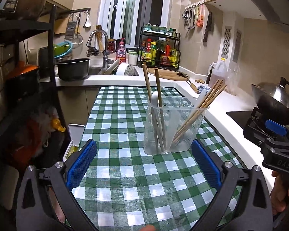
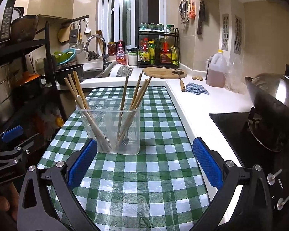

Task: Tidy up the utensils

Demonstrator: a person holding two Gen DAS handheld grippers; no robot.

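A clear plastic utensil holder [image 1: 173, 127] stands on the green-and-white checked table [image 1: 125, 165]. It holds several wooden chopsticks [image 1: 198, 105] and a white spoon [image 1: 155, 99]. My left gripper [image 1: 144, 161] is open and empty, just in front of the holder. In the right wrist view the holder [image 2: 111, 127] with its chopsticks [image 2: 133, 104] and some forks stands ahead and left of centre. My right gripper [image 2: 144, 161] is open and empty, its left pad [image 2: 82, 163] near the holder's base. The right gripper also shows at the right edge of the left wrist view [image 1: 275, 140].
A white counter [image 2: 198, 111] borders the table on the right, with a black hob and a wok [image 2: 275, 104]. A sink with a black pot [image 1: 73, 69], a spice rack [image 2: 158, 48], a cutting board [image 2: 163, 72] and an oil jug [image 2: 216, 71] stand behind. A dark shelf [image 1: 19, 77] is left.
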